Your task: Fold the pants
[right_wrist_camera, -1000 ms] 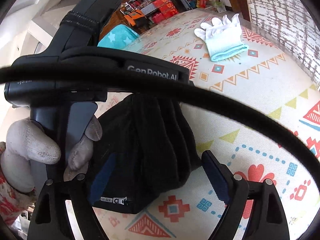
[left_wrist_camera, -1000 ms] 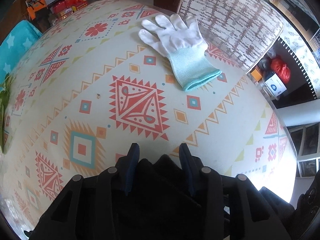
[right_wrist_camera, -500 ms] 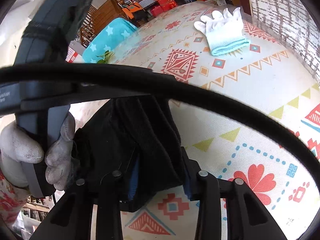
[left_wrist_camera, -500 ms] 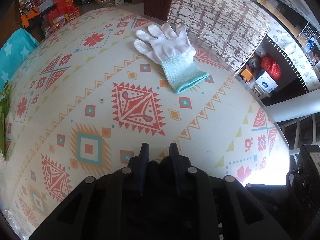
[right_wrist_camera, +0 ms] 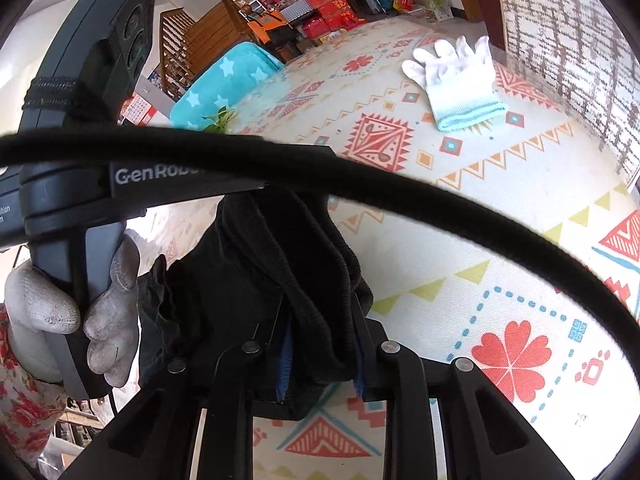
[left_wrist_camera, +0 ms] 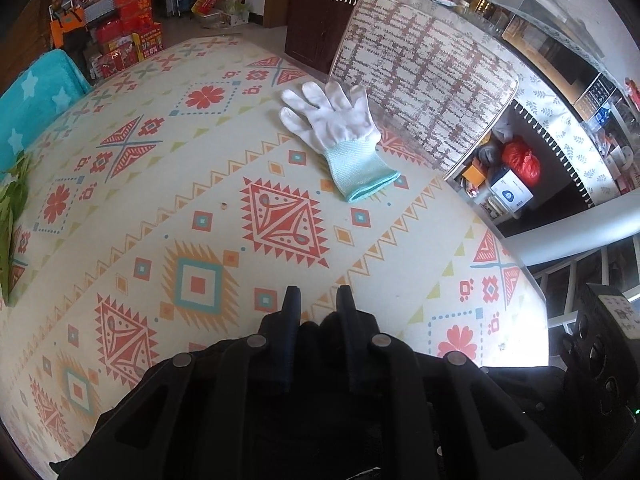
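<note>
a: our left gripper [left_wrist_camera: 316,308] and right gripper [right_wrist_camera: 320,320] both pinch the black pants [right_wrist_camera: 256,280], bunched at 6 o'clock on the desk [left_wrist_camera: 160,184].

b: we risk thick folds slipping free, or dragging toward the glove [left_wrist_camera: 340,136] at 12.

1. A white glove [left_wrist_camera: 334,118] with a pale teal cuff lies flat on the patterned tablecloth [left_wrist_camera: 160,184], near the table's far edge.
2. A chair back [left_wrist_camera: 424,92] with a brown-and-white weave stands just beyond the glove.
3. A turquoise star-print cloth [right_wrist_camera: 224,80] lies at the table's far left.
4. Red boxes [left_wrist_camera: 124,28] are stacked on the floor behind.
</note>
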`<state>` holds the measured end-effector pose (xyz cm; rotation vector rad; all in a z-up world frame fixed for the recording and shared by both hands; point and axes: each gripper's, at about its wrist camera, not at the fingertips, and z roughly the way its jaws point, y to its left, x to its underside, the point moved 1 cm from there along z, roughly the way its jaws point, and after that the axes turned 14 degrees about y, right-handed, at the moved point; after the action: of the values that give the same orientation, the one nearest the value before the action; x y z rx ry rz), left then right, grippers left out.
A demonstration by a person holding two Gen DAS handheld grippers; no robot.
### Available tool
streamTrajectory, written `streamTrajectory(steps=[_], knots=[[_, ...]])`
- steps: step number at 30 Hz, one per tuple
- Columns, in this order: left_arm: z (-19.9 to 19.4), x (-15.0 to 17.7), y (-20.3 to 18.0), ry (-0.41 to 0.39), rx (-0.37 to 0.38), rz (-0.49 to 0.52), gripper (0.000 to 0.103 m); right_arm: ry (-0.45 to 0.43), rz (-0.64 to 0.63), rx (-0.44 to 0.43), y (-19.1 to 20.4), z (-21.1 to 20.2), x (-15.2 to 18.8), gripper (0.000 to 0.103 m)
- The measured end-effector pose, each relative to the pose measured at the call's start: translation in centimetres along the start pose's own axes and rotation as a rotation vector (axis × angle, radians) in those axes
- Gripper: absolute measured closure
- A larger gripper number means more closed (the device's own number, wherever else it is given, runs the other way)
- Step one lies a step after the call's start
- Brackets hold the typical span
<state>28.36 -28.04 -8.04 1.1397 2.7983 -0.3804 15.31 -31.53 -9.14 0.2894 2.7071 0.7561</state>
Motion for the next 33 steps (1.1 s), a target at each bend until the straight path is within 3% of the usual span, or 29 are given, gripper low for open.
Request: streamTrajectory(steps=[14,33], knots=[[-4.8,3.6,2.9,-0.095,0.083,-0.042,0.086,-0.019,-0.069,0.034,4.4,-1.4,0.6,0.082],[-9.2,11.5,11.7,-0.173,0.159,-0.174,0.086,-0.006,-0.194,0.043,14.4,0.6,1.3,0.082]])
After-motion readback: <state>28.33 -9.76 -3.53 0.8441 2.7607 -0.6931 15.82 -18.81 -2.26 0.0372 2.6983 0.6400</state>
